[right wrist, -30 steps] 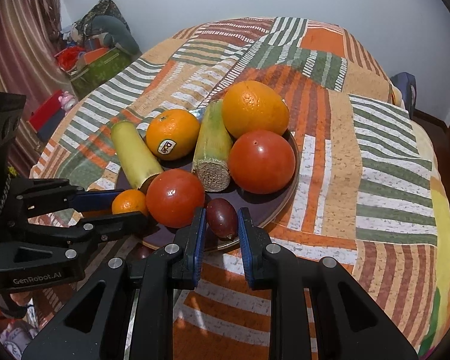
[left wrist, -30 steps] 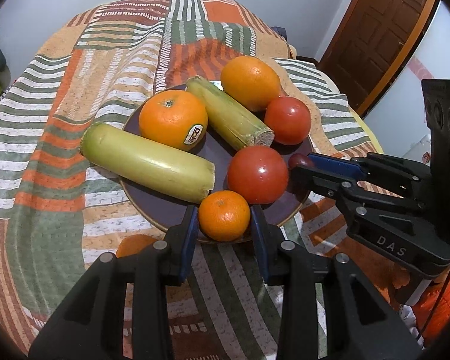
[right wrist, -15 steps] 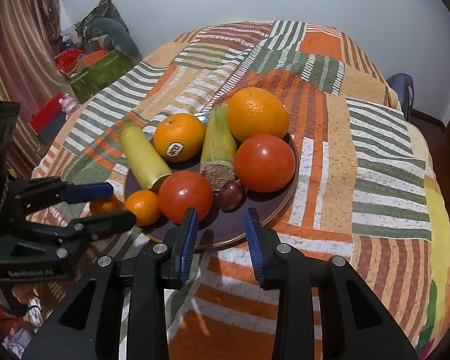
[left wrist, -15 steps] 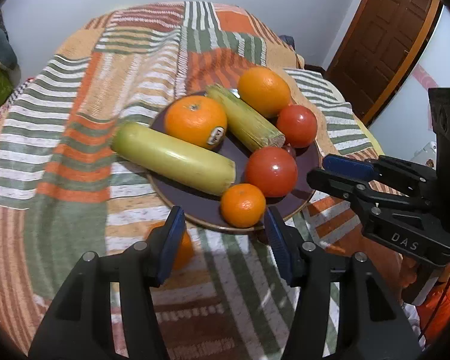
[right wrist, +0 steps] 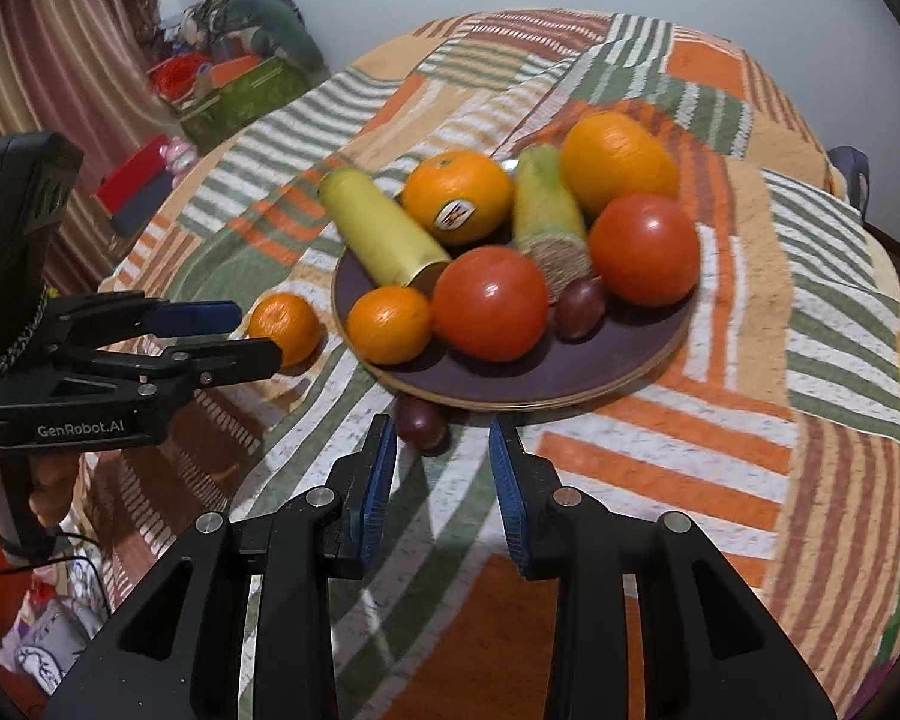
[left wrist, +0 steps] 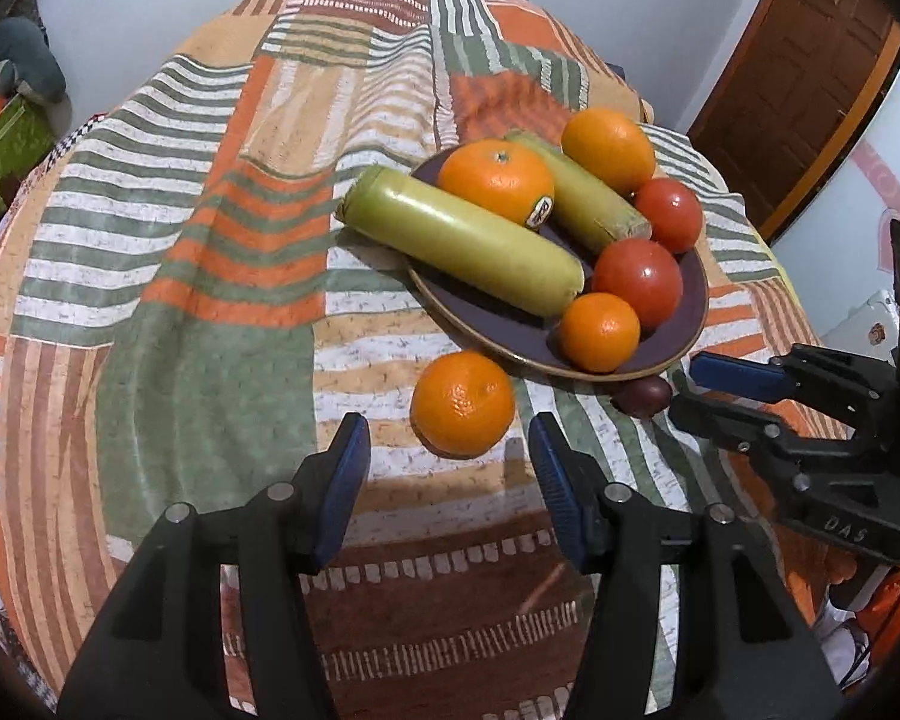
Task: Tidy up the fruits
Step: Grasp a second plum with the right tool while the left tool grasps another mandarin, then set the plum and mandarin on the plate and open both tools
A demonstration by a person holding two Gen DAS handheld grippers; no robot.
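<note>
Glossy round tomatoes (right wrist: 489, 303) on dark plate (right wrist: 600, 369); dimpled mandarin (left wrist: 462, 404), possibly plum (right wrist: 421, 420), on cloth; left tool (left wrist: 450, 468), right tool (right wrist: 443, 468) both released.

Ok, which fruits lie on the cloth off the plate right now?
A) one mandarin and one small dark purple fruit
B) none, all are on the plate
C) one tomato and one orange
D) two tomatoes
A: a mandarin lies on the cloth before the open left fingers, and a small purple fruit sits just off the plate rim; both tomatoes are on the plate.

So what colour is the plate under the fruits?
The plate is dark purple-brown with a tan rim, clearest in the right wrist view.
</note>
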